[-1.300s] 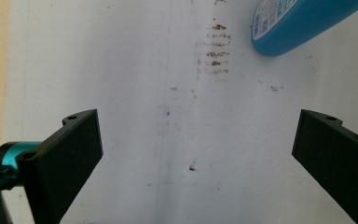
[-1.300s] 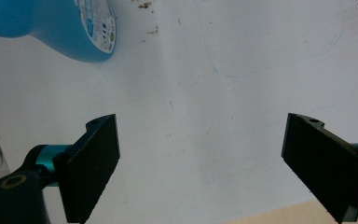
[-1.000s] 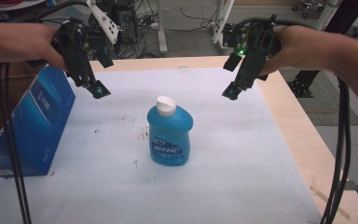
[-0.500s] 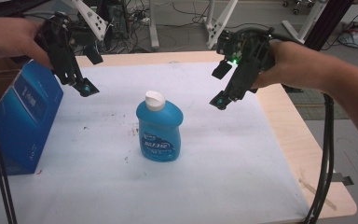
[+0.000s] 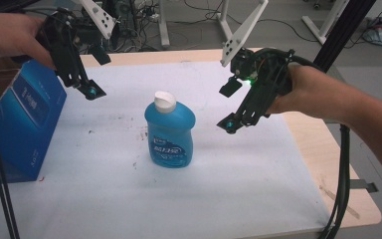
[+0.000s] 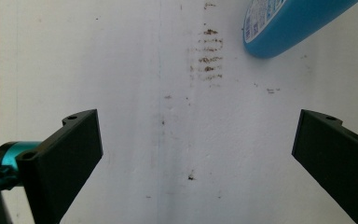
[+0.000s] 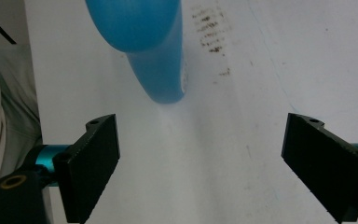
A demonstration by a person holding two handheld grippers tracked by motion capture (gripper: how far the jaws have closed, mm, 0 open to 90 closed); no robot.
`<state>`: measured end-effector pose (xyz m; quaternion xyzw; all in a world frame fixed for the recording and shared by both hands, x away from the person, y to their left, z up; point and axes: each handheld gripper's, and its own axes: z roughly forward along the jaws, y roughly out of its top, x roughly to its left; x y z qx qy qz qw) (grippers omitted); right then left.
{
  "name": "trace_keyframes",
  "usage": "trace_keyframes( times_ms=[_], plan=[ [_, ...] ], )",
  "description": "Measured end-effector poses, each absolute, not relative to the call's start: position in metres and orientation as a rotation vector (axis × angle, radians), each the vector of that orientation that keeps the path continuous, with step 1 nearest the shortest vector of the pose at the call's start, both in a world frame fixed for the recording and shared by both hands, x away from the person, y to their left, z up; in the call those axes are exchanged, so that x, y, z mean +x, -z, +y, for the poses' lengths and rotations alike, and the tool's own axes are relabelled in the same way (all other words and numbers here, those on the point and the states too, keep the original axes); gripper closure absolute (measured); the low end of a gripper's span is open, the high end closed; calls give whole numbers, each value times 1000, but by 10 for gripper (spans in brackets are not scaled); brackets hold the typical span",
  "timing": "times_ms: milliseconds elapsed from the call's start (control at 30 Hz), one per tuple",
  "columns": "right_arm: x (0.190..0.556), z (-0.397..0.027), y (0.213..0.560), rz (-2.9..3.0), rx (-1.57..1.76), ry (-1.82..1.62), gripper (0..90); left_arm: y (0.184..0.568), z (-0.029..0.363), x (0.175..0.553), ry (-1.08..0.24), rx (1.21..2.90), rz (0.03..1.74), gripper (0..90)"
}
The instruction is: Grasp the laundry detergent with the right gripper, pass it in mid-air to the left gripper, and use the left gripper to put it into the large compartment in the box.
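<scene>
1. White cloth (image 5: 258,169) covers the pale wooden desk (image 5: 308,134), with metal stands and cables on the floor behind.
2. Upright near the cloth's middle stands the blue plastic bottle with a white flip cap (image 5: 169,130); a blue cardboard box (image 5: 22,122) sits at the left edge.
3. Left gripper (image 5: 90,91) and right gripper (image 5: 229,124) hover either side, jaws wide apart, holding nothing.
4. Likely smooth, slightly squeezable and liquid-heavy; grasp the narrower shoulder below the cap.

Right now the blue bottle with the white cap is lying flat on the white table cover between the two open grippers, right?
Not quite: the blue bottle stands upright with its white cap on top, as the high view shows. It is between the left gripper and the right gripper, both with jaws open.
</scene>
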<state>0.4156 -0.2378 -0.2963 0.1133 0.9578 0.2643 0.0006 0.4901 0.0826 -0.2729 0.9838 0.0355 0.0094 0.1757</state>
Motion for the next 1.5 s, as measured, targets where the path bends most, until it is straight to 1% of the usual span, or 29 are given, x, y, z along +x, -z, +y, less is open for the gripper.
trace_keyframes(
  times_ms=[633,1033,1500],
  plan=[
    [397,-232,325,2938,364,-1061,107,276,81,487,-28,2791,86,16],
    [395,-225,344,2902,377,-1178,107,278,81,485,-28,2797,88,16],
    [397,-212,358,2901,369,-1216,107,280,81,483,-26,2797,94,16]
  ],
)
